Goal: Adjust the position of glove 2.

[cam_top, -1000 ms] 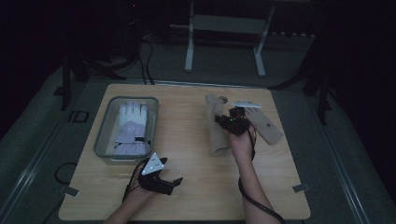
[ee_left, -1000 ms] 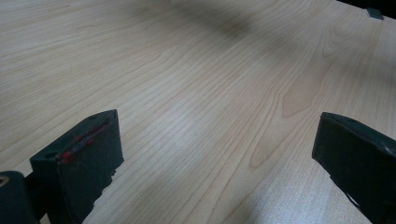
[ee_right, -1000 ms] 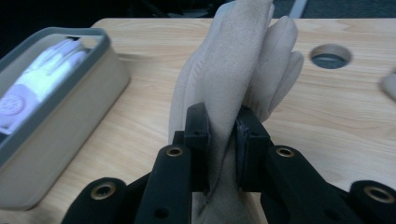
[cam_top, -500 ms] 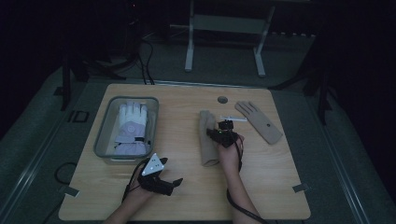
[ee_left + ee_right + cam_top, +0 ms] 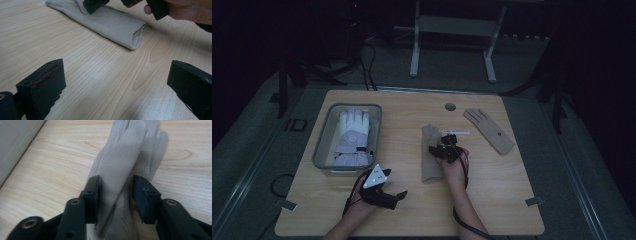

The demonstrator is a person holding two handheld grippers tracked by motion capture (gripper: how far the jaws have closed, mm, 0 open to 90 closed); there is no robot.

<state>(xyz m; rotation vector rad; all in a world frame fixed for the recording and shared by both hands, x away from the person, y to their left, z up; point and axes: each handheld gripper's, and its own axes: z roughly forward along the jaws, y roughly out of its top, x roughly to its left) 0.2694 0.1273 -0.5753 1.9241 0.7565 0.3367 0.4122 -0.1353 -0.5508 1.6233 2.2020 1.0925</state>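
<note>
— Tongs first: where are they, and what do they hold?

— Left gripper [image 5: 398,196] rests nearest, by the table's [image 5: 512,200] front edge, jaws spread wide on nothing. Right gripper [image 5: 116,195] sits farther in, jaws straddling a raised fold of the folded beige glove [image 5: 430,155], partly closed; whether they truly pinch, I cannot tell.

— How does that glove lie?

— Mid-table, long axis running away from the person, right hand nearer. Beyond, a flat glove [image 5: 490,130] right, a tray [image 5: 321,150] left.
</note>
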